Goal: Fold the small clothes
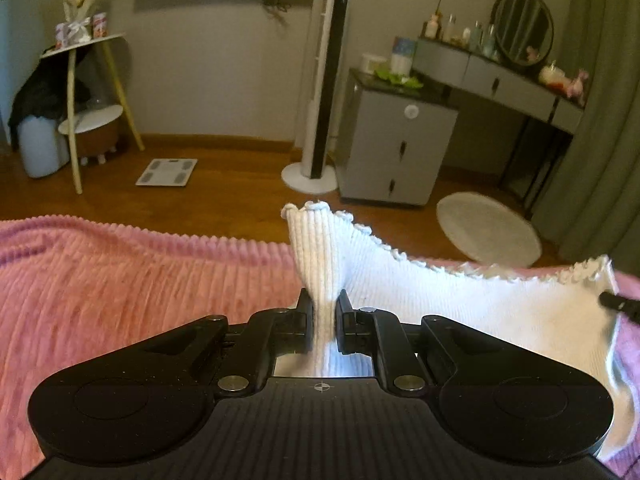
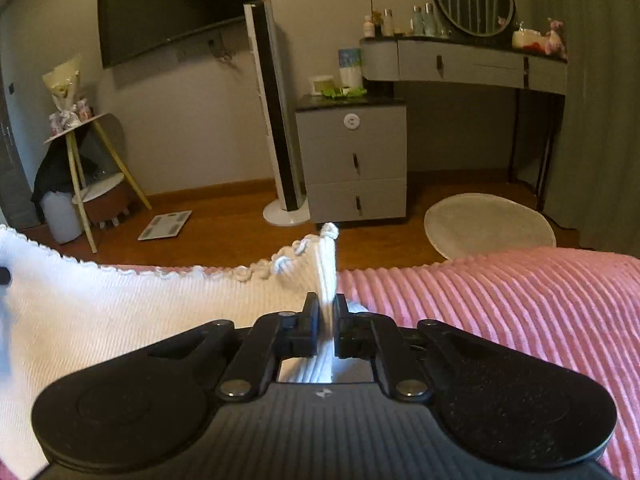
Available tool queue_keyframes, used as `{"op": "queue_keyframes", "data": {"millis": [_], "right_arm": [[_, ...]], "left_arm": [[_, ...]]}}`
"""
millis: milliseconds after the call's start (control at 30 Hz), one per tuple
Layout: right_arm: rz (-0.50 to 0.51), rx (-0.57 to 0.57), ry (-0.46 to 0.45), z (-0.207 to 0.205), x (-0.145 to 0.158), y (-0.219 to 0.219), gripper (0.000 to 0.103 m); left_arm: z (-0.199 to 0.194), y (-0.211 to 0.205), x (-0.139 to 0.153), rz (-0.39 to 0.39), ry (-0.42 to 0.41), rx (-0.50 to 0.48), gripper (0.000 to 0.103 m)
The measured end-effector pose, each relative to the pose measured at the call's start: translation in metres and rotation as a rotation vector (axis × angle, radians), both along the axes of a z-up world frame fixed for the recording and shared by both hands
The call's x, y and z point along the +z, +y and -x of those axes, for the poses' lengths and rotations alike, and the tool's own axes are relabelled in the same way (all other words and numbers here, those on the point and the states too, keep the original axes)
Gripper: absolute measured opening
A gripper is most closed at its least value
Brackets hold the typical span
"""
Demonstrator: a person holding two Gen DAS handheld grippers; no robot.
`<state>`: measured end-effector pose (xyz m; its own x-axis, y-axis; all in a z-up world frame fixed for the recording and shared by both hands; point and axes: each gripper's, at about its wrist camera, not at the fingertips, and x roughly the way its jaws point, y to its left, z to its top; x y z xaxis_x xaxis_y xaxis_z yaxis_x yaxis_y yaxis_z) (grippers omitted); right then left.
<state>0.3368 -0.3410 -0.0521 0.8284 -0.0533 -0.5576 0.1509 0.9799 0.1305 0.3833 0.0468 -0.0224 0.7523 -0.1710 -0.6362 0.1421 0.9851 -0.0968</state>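
Cloth (image 1: pixel 460 312), white and ribbed with a scalloped trim along its far edge, hangs stretched over a pink blanket (image 1: pixel 120 280) on the bed. The left hand-held gripper (image 1: pixel 324 300) pinches one bunched corner tight; the right hand-held gripper (image 2: pixel 327 300) pinches the opposite corner, also closed on it.

Left tool (image 1: pixel 323 300) and right tool (image 2: pixel 327 303) — both clamped on white garment (image 1: pixel 460 304).

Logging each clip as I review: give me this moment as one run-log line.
left gripper: shut on white garment | right gripper: shut on white garment | garment stretched between them over pink blanket
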Motion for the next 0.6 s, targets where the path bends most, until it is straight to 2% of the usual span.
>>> {"op": "queue_keyframes", "data": {"millis": [133,233,433,600], "right_arm": [[-0.020,-0.011,0.018,-0.009,-0.017,-0.004,0.006],[-0.026,-0.024,0.026,-0.011,-0.027,-0.008,0.006],[0.010,-0.066,-0.022,-0.012,-0.021,-0.007,0.005],[0.042,-0.091,-0.030,-0.030,-0.019,-0.004,0.005]], "left_arm": [[-0.009,-0.003,-0.028,-0.041,0.042,0.014,0.013],[-0.013,-0.001,-0.037,-0.053,0.057,0.028,0.013],[-0.018,0.000,-0.012,-0.025,-0.021,0.027,0.013],[-0.034,-0.010,-0.005,-0.072,-0.054,0.042,0.014]]}}
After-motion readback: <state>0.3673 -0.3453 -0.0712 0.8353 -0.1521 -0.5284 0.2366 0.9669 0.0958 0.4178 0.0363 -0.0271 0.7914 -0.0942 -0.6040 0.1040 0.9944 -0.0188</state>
